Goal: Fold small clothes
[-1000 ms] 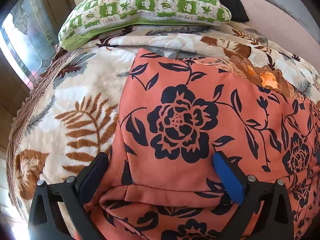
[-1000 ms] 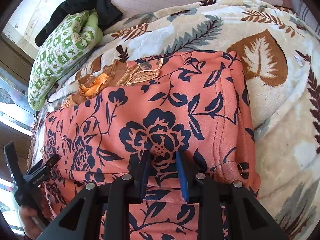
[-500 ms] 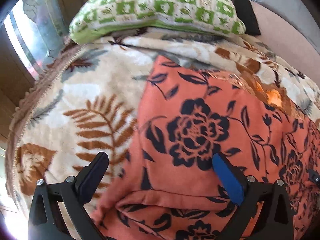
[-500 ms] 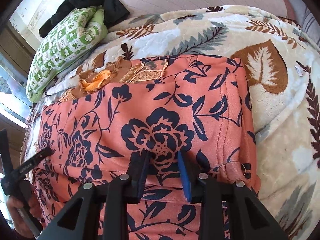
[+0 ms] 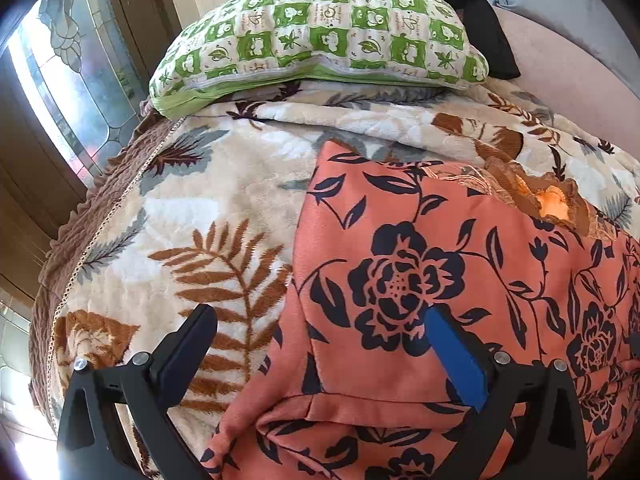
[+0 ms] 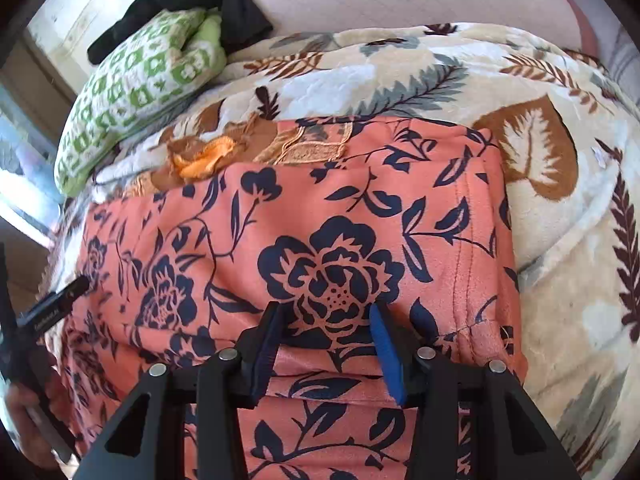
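Salmon-orange cloth with a dark navy flower print (image 6: pixel 320 248) lies folded on a leaf-patterned blanket (image 5: pixel 192 216), just ahead of and under both pairs of jaws. Its folded near edge runs across right below the right gripper (image 6: pixel 330 344), whose jaws are opening; the pads stand apart on either side of a large printed flower, and the fabric between them lies flat, not pinched. The left gripper (image 5: pixel 320 344) has its jaws spread wide and holds nothing: the dark finger hangs over the blanket just off the cloth's left edge, and the blue-padded finger sits above the print. Beyond the jaws, at the cloth's far edge, a brown and orange embroidered piece (image 6: pixel 240 152) pokes out. Farther off, a green checked pillow (image 5: pixel 320 32) rests on the blanket with a black garment (image 6: pixel 192 4) behind it. A hand (image 6: pixel 28 412) grips the left gripper's handle at the right view's left edge.
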The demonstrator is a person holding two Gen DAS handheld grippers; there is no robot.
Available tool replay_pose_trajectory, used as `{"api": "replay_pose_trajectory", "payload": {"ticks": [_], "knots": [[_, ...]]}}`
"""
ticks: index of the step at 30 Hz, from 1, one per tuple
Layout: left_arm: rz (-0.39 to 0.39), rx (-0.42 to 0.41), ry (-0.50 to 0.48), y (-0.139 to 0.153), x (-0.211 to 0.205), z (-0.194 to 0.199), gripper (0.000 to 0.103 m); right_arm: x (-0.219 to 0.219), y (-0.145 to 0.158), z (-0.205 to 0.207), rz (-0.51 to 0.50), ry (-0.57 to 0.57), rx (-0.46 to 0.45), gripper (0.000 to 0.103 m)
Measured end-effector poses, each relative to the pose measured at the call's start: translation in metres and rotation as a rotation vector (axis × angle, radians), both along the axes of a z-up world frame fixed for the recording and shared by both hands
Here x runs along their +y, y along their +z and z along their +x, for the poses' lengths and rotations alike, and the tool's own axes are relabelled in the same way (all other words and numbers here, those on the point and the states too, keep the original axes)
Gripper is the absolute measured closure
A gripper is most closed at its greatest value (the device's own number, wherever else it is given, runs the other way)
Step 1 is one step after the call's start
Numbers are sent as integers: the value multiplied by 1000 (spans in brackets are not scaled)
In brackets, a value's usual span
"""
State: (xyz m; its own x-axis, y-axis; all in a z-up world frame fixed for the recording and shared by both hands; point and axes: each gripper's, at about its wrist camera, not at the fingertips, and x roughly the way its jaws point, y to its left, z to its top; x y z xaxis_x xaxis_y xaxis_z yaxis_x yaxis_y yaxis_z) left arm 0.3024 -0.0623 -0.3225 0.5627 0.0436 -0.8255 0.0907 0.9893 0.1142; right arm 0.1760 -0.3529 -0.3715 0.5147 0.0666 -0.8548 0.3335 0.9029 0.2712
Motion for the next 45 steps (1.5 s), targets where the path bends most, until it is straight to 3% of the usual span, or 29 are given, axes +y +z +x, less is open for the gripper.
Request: {"api": "replay_pose_trajectory", "payload": {"ticks": [3, 7, 14, 17, 23, 27, 30, 32, 34, 38, 45], "knots": [[17, 103, -13, -21, -3, 12, 0, 3, 13, -2, 1, -5, -59, 59], [-63, 144, 21, -21, 8, 20, 0, 17, 28, 6, 7, 34, -119, 63], [-50, 123, 42, -20, 19, 23, 0, 40, 11, 52, 2, 54, -83, 66], [-59, 128, 49, -20, 24, 27, 0, 38, -6, 76, -66, 23, -42, 66], [-91, 146, 74, -21, 34, 34, 0, 53, 17, 99, -113, 37, -64, 66], [-65, 129, 84, -19, 38, 34, 0, 91, 30, 114, -32, 169, -129, 66], [-61, 133, 85, -20, 42, 36, 0, 125, 16, 129, -13, 239, -83, 66], [-59, 140, 81, -21, 43, 37, 0, 138, -2, 140, -44, 237, -33, 65], [-58, 141, 77, -21, 43, 36, 0, 142, 0, 145, -72, 232, -67, 66], [-43, 136, 66, -20, 41, 37, 0, 136, 9, 157, 53, 203, -89, 66], [-43, 136, 61, -20, 42, 37, 0, 149, 16, 142, 23, 215, -131, 66]]}}
